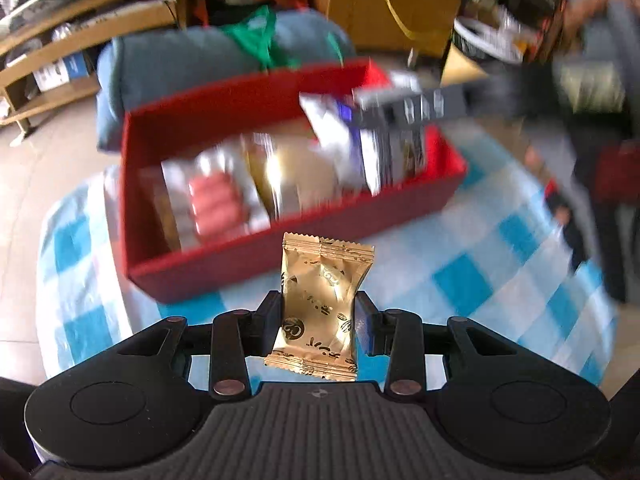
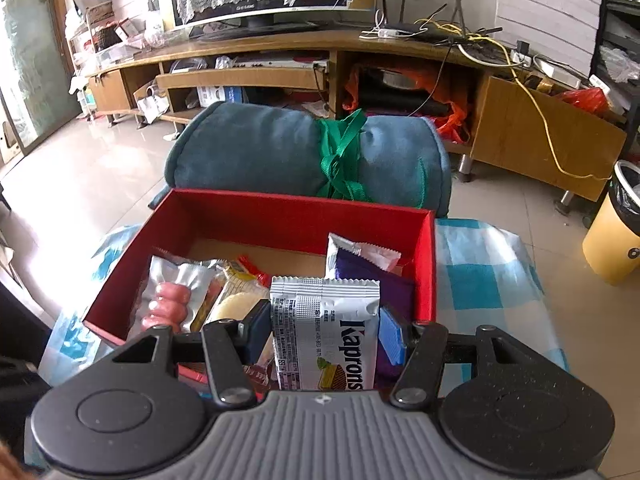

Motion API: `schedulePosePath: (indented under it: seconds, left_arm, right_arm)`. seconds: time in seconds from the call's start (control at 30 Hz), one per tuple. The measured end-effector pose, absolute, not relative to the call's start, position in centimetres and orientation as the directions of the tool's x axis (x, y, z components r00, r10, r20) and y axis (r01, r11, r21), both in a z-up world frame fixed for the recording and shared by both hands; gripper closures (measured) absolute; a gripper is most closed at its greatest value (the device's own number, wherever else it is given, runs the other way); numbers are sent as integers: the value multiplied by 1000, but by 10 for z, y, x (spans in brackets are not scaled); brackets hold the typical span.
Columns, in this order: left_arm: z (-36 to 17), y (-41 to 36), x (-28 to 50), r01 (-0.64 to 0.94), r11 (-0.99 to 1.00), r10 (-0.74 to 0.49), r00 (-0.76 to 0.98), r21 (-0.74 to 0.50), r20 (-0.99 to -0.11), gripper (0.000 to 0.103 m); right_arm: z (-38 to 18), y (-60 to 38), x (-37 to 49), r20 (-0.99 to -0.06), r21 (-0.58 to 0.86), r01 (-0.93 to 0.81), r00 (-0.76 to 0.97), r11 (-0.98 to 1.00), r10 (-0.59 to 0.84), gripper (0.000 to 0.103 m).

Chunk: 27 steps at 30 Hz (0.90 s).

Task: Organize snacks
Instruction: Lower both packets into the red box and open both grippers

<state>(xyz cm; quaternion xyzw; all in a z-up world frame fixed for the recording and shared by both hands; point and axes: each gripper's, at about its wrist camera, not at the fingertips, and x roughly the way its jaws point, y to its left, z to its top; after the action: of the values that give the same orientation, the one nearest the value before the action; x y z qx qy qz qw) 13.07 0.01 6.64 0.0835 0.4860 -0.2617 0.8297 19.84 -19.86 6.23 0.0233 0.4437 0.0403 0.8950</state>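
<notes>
Fingers of the left gripper (image 1: pixel 320 322) are clamped on a gold snack packet (image 1: pixel 320 308), pads pinching its middle so the wrapper waists in btwn them; packet stands upright, crimped ends top & bottom, held above the blue-and-white checked cloth (image 1: pixel 472 276), just short of the near wall of the red box (image 1: pixel 224 264). Right gripper (image 2: pixel 325 330) fingers grip a white Kaprons wafer pack (image 2: pixel 326 332), pads against both long edges, pack upright w/ its top edge over the box interior. Left wrist view is motion-blurred: the right gripper shows there as a dark bar over the box's far right corner w/ the white/purple pack under it. Inside the red box, per right wrist view: a clear pack of pink sausages (image 2: pixel 168 300) at left, a yellowish biscuit pack (image 2: pixel 236 300) next to it, a purple-and-white packet (image 2: pixel 360 264) leaning at the right wall; far end of the box floor is bare cardboard. Box sits on the checked cloth; behind it lies a rolled teal cushion (image 2: pixel 260 152) tied w/ green strap (image 2: pixel 340 152). Wooden TV bench (image 2: pixel 280 44) runs along the back, yellow bin (image 2: pixel 616 232) on the tiled floor at far right.
</notes>
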Motion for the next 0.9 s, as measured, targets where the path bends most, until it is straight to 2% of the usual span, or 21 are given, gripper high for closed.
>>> schedulePosePath:
  seconds: [0.2,0.37,0.9]
  left_arm:
    - [85,-6,157,444,890,-332,480,-101,-812,57]
    - [83,-15,183,367,928,-259,534,-55,-805,56]
    - [60,-26,218,272,962,-173,522,-30,-835,55]
  right_arm:
    - [64,-201,201,-785,86,-40,613,995,92,51]
    - [65,-202,206,-778,94,-31,621,995,93,51]
    - [50,-204,223,-802,98,-21,591,995,92,51]
